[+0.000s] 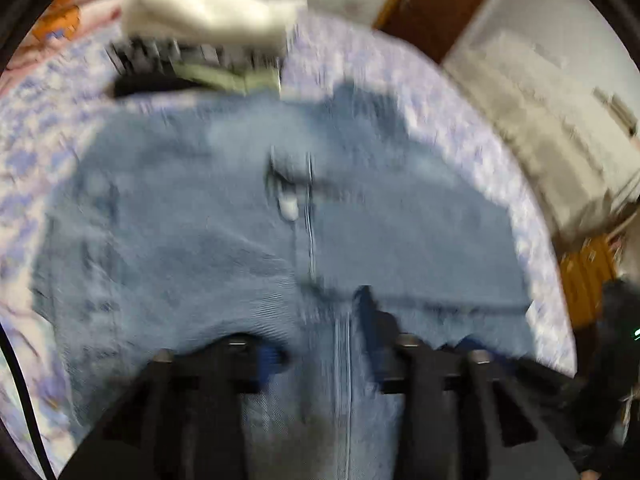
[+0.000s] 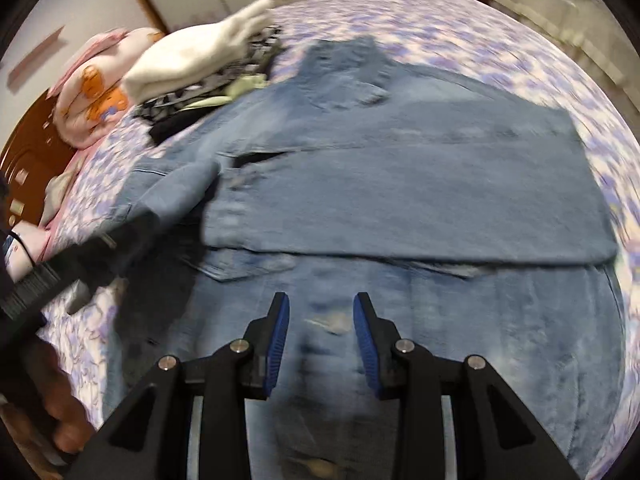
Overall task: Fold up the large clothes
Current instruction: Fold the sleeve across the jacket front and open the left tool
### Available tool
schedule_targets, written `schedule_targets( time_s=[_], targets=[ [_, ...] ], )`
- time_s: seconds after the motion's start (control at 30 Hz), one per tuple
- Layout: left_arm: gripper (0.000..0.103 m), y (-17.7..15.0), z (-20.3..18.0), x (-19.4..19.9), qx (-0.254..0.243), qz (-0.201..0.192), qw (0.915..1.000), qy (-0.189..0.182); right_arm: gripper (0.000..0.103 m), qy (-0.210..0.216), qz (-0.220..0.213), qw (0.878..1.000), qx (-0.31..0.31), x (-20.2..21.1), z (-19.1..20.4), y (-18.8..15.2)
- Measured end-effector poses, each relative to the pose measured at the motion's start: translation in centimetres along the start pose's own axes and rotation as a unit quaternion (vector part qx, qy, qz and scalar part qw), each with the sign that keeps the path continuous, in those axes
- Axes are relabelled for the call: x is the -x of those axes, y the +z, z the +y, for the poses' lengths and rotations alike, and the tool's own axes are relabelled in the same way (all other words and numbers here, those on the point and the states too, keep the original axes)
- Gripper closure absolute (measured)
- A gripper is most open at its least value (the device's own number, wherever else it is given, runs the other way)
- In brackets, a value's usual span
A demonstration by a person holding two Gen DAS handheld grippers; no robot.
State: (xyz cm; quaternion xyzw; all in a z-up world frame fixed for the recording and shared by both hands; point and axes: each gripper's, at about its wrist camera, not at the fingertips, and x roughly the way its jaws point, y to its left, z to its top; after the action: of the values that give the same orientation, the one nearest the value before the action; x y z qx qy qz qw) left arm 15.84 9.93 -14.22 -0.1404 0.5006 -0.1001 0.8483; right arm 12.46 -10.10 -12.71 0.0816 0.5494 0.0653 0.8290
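Blue denim jeans [image 2: 400, 184] lie spread on a bed, partly folded over themselves. My right gripper [image 2: 321, 320] is open and empty, hovering over the near part of the denim. In the right wrist view my left gripper [image 2: 136, 224] comes in from the left and holds a denim edge lifted off the bed. In the blurred left wrist view the denim [image 1: 240, 208] drapes over my left gripper [image 1: 324, 340], whose fingers are mostly covered by cloth.
The bed has a purple floral sheet [image 2: 460, 28]. A stack of folded clothes [image 2: 192, 64] topped by a white garment sits at the far left, by a pink blanket [image 2: 92, 92]. A wooden headboard [image 2: 28, 148] is at the left, and a door [image 1: 436, 4] is beyond the bed.
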Motion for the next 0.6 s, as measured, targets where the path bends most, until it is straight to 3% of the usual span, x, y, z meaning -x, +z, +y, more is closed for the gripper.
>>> schedule_targets(
  time_s=[0.03,0.1,0.33,0.5,0.6],
  targets=[
    [0.038,-0.8,-0.3,-0.8,-0.005,0.016,0.9998,0.009,0.070,-0.003,0.004,1.000,-0.007,0.0,-1.1,-0.5],
    [0.032,-1.9,-1.0,-1.6,-0.016,0.036,0.9992,0.011,0.070,-0.005,0.009,1.000,-0.013,0.0,-2.3,-1.1],
    [0.029,-3.5,-0.6,1.2,-0.009,0.060,0.9977,-0.029,0.070,0.020,0.010,1.000,-0.018,0.2,-3.3,-2.1],
    [0.028,-5.2,1.0,4.4,0.007,0.060,0.9967,-0.054,0.070,0.050,-0.007,0.999,0.016,1.1,-0.6,-2.0],
    [0.028,-6.3,2.2,6.6,0.011,0.044,0.9980,-0.043,0.070,0.071,-0.012,0.996,0.058,1.6,2.0,-2.2]
  ],
)
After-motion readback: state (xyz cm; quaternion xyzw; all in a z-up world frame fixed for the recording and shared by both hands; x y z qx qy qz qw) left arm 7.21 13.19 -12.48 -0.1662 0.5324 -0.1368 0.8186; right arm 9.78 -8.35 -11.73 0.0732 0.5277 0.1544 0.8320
